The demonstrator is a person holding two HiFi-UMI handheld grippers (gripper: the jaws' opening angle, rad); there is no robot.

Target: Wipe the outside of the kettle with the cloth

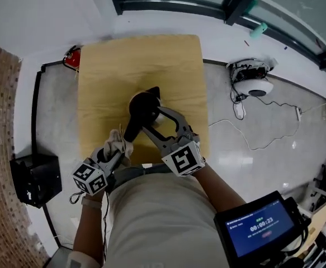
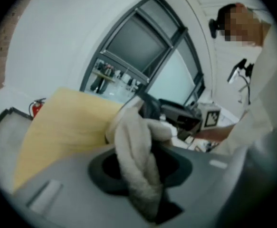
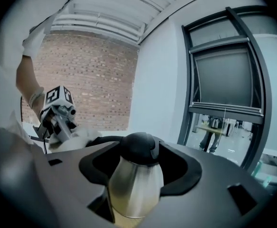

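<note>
Down at your right, the blue screen [image 1: 261, 226] showed a white timer that read 00:00:23, and that was all you could read, with the small lines above and below those digits too tiny to make out.

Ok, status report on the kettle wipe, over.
Right tongs clamped on steel kettle, upright over wooden table. Left tongs shut on cloth, beside kettle's handle, contact unclear. Right tongs cover kettle's flanks.
</note>
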